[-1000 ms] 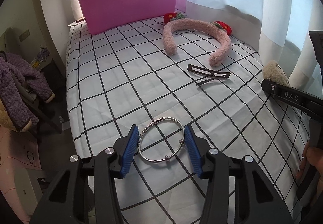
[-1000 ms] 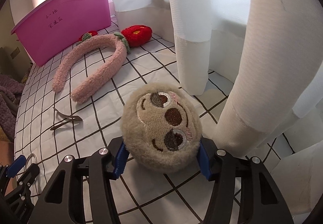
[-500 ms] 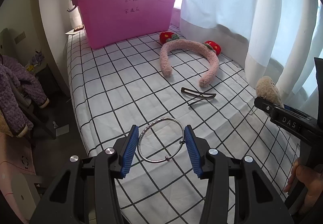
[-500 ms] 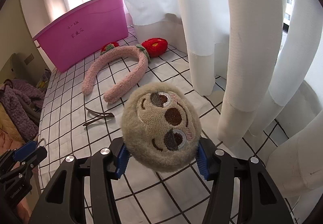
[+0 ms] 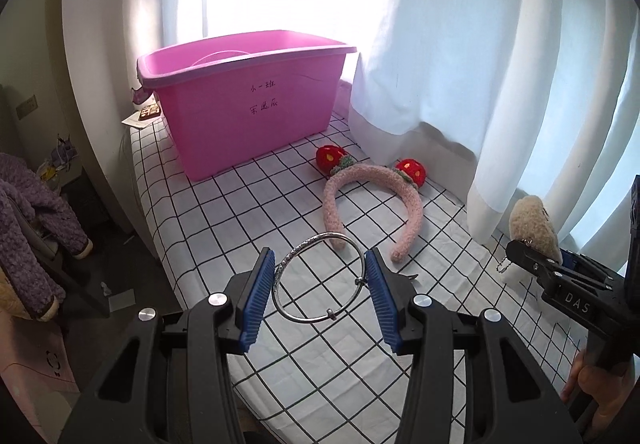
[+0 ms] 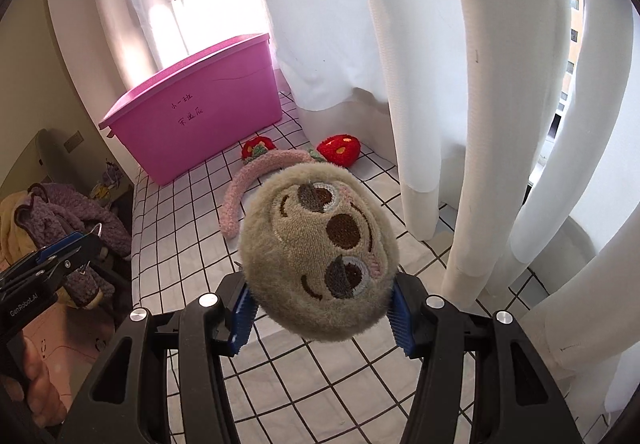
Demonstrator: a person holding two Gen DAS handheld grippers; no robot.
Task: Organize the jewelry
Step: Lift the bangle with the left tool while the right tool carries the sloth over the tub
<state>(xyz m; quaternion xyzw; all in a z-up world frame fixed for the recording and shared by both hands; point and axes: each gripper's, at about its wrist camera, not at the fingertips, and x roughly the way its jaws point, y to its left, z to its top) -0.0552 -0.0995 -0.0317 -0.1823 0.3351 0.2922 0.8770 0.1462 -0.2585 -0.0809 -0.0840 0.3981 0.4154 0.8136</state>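
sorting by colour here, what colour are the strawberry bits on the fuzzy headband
Red with small yellow spots and green leaves, on a pink headband. The left wrist view shows it best.

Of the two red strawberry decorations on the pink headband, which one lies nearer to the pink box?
The strawberry on the left of the headband in the left wrist view; it lies just before the pink box, while the other strawberry sits by the white curtain.

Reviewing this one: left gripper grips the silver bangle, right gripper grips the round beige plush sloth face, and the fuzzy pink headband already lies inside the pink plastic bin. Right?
Not quite. The fuzzy pink headband lies on the checked sheet in front of the pink plastic bin, not inside it; the left wrist view shows this. The rest holds.
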